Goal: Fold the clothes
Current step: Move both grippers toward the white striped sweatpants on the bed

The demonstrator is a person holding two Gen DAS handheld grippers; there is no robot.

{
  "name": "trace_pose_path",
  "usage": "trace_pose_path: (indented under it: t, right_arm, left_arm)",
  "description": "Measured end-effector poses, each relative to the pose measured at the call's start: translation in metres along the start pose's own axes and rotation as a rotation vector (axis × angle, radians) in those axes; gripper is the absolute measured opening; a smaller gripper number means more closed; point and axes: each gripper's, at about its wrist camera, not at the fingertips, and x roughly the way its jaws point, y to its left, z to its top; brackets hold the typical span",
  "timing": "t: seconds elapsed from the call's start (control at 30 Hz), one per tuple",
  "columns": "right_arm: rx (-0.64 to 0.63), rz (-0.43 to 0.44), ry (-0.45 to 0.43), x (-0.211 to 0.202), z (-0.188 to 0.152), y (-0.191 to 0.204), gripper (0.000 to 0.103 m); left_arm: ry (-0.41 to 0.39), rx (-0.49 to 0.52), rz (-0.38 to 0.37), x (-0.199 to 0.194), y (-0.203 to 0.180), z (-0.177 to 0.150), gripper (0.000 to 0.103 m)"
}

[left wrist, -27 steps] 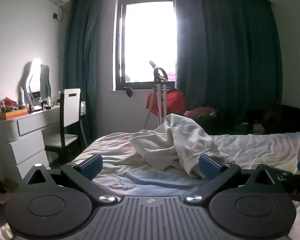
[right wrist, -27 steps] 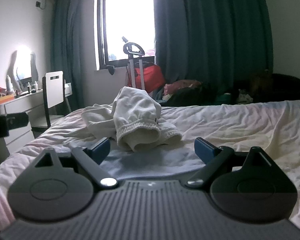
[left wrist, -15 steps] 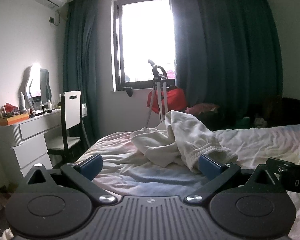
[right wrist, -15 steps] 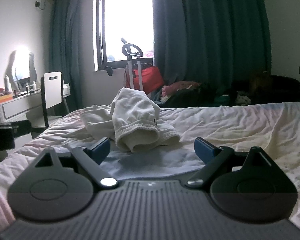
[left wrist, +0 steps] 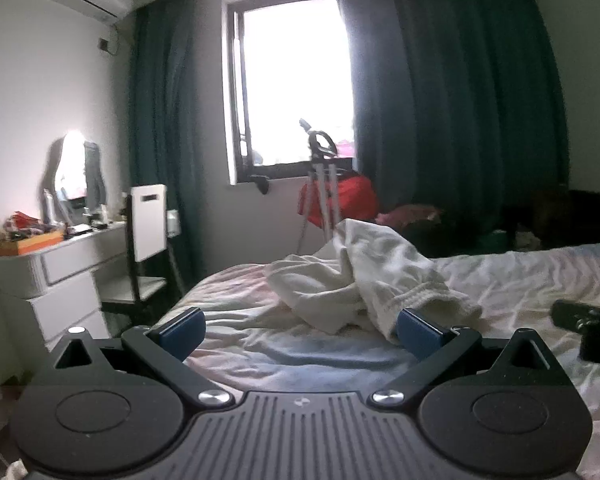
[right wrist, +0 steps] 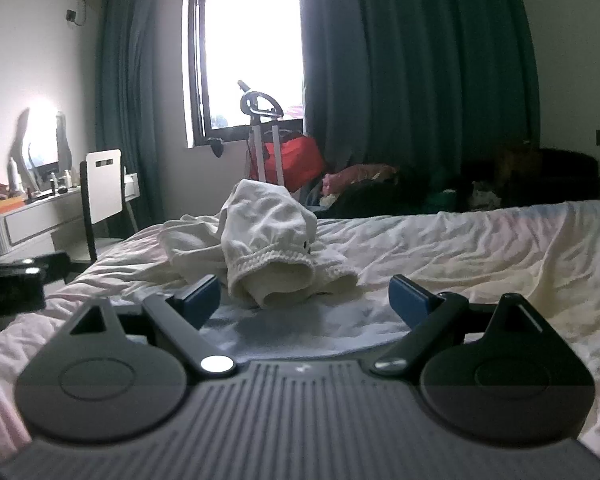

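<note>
Both claws held level over a bed, facing a crumpled white garment.

The wide bed with wrinkled pale sheets point(right wrist: 480, 248) fills the lower room, dark teal curtains point(right wrist: 412, 80) and a bright window point(left wrist: 292, 92) behind it, a white dresser point(left wrist: 60, 276) and a white-backed chair point(left wrist: 148, 228) to the left. The crumpled cream-white garment with a ribbed cuff point(right wrist: 268, 240) lies heaped on the sheets near the bed's left part, untouched. The left claw point(left wrist: 300, 330) hovers low and level, blue pads spread wide, the heap just ahead between them. The right claw point(right wrist: 305, 298) is likewise level and spread apart, holding nothing, the cuff opening facing it. Each claw's dark body shows at the edge of the other's view.
</note>
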Motion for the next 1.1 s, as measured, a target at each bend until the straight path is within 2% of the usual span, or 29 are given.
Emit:
trace_pose_path:
  t: [0.1, 0.27, 0.33, 0.43, 0.6, 0.67, 0.83, 0.9, 1.0, 1.1]
  right_arm:
    - [0.016, -0.017, -0.008, -0.007, 0.001, -0.005, 0.093]
    - [0.108, -0.014, -0.026, -0.027, 0.007, -0.02, 0.092]
    - [0.142, -0.015, -0.045, -0.039, 0.011, -0.026, 0.093]
    - [0.165, -0.011, -0.047, -0.055, 0.016, -0.034, 0.093]
    - [0.171, -0.001, -0.048, -0.072, 0.023, -0.041, 0.093]
    - [0.182, -0.001, -0.052, -0.078, 0.028, -0.041, 0.093]
    - [0.116, 0.054, -0.071, -0.098, 0.062, -0.021, 0.093]
    - [0.084, 0.081, -0.079, -0.107, 0.077, -0.013, 0.093]
    - [0.073, 0.127, -0.081, -0.121, 0.108, -0.008, 0.093]
    - [0.079, 0.123, -0.072, -0.133, 0.127, -0.008, 0.093]
  left_arm:
    - [0.013, -0.001, 0.019, -0.013, 0.0, 0.003, 0.102]
    - [0.135, -0.018, 0.047, -0.045, 0.006, 0.027, 0.102]
    - [0.168, -0.075, 0.023, -0.066, 0.016, 0.034, 0.102]
    - [0.153, -0.122, 0.026, -0.09, 0.031, 0.04, 0.102]
    - [0.198, -0.076, 0.101, -0.103, 0.049, 0.059, 0.103]
    - [0.22, -0.089, 0.091, -0.109, 0.056, 0.073, 0.102]
    - [0.177, -0.059, 0.121, -0.128, 0.056, 0.111, 0.102]
    - [0.183, -0.074, 0.123, -0.13, 0.054, 0.126, 0.102]
    - [0.211, -0.122, 0.076, -0.136, 0.05, 0.142, 0.102]
    - [0.224, -0.153, 0.049, -0.145, 0.042, 0.149, 0.102]
